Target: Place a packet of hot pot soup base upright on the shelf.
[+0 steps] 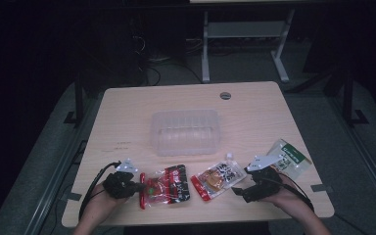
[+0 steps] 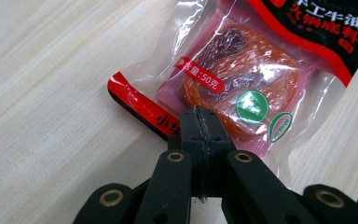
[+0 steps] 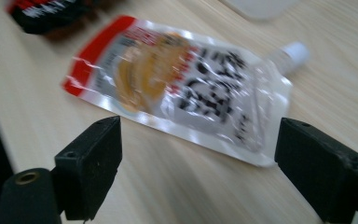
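left gripper view: your left gripper [image 2: 200,122] pinches the red pouch [image 2: 242,88] by its edge; soft, slippery. right gripper [image 3: 198,154] gapes beside it.

Red-and-black clear plastic sauce packet [image 2: 242,88] with orange block and green seals; white spouted pouch [image 3: 186,84] with black lettering, red edge

The high view looks forward and down from above the person's side onto the whole worktop [image 1: 254,103], from well back. The left gripper view rides on the left claw [image 2: 200,116] and looks along its jaws, very close to the red sachet [image 2: 242,79], which the high view shares near the worktop's front edge. The right gripper view looks along the right claw [image 3: 198,154], close over the spouted pouch [image 3: 182,84], which the high view also shows.
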A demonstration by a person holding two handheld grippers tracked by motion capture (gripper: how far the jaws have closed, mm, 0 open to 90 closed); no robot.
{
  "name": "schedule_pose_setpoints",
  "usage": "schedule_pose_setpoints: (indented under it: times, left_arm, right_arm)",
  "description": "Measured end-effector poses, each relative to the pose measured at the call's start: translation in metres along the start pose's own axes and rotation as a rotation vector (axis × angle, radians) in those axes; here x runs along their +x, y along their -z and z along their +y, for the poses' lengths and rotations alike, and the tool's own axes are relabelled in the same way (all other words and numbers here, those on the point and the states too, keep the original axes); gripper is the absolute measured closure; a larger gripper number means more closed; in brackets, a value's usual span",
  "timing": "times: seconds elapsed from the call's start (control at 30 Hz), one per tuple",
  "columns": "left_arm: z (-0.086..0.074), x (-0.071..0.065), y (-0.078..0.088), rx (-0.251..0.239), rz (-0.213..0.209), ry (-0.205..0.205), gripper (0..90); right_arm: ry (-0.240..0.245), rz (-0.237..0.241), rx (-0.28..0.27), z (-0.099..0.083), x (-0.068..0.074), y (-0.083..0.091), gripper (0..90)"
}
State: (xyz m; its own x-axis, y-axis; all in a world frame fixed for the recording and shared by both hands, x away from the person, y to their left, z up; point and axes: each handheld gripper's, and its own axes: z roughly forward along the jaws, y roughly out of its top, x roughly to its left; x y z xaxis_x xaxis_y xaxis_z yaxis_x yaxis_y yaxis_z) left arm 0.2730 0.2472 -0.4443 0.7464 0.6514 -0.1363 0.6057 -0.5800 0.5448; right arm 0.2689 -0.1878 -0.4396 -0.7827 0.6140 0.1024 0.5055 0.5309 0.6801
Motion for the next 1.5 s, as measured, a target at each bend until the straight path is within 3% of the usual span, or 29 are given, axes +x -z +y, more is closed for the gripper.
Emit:
schedule_pose_setpoints:
  times: [0.13,0.2,0.57,0.87,1.03,1.2,1.5]
  left_arm:
    - [0.0,0.0,-0.001,0.006,0.002,0.003,89.7]
    - [0.0,0.0,-0.001,0.011,0.004,0.003,89.7]
    - [-0.001,0.001,-0.003,0.04,0.017,0.0,89.7]
    - [-0.001,0.0,-0.003,0.04,0.022,-0.002,89.7]
    - [-0.001,0.0,-0.003,0.043,0.025,0.0,89.7]
    - [0.0,-0.001,-0.003,0.045,0.03,0.006,89.7]
    - [0.0,-0.001,-0.003,0.046,0.033,0.017,89.8]
  right_arm:
    - [0.011,0.035,-0.015,0.011,0.007,0.0,15.2]
    - [0.007,0.076,-0.018,0.017,0.011,-0.004,15.4]
    - [0.018,0.225,-0.026,0.055,0.029,-0.045,20.4]
    - [0.034,0.308,-0.009,0.081,0.042,-0.078,22.7]
    - [0.039,0.337,0.008,0.087,0.046,-0.092,22.9]
    - [0.013,0.384,0.022,0.092,0.049,-0.111,23.3]
    - [0.015,0.429,0.013,0.094,0.056,-0.121,25.7]
